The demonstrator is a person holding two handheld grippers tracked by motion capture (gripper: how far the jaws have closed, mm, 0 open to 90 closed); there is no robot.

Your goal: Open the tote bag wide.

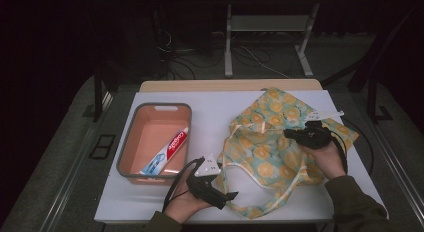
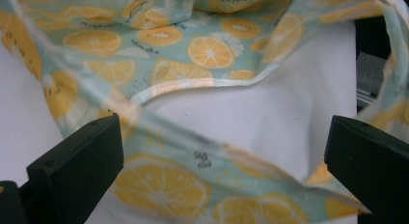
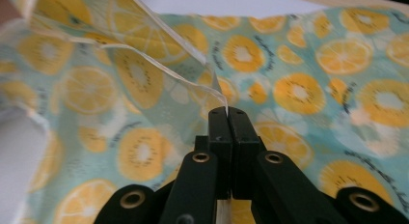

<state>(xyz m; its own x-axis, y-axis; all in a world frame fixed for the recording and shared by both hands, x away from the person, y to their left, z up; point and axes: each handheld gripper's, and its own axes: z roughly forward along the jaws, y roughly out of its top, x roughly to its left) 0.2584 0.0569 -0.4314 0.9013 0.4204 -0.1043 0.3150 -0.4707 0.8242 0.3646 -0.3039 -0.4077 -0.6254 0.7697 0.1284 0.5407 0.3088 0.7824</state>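
From the high view I see the cloth bag (image 1: 280, 142), pale green with orange slices printed on it, lying rumpled on the right half of the white table (image 1: 210, 112); its handles trail toward the near edge. My right gripper (image 1: 292, 134) sits over the middle of the bag, and in the right gripper view its jaws are pressed together on a thin pale edge of the bag (image 3: 144, 55), which lifts up and away to the left from the tips; I think this is a handle or a hem, though the blur leaves me unsure which. My left gripper (image 1: 227, 197) rests near the front edge by the bag's near corner; in the left gripper view its jaws stand wide apart with a strip of the bag (image 2: 193, 151) running between them, untouched by either. To the left stands a grey-rimmed tub (image 1: 131, 142) with a tube of toothpaste (image 1: 167, 152) lying inside it, well apart from the bag.
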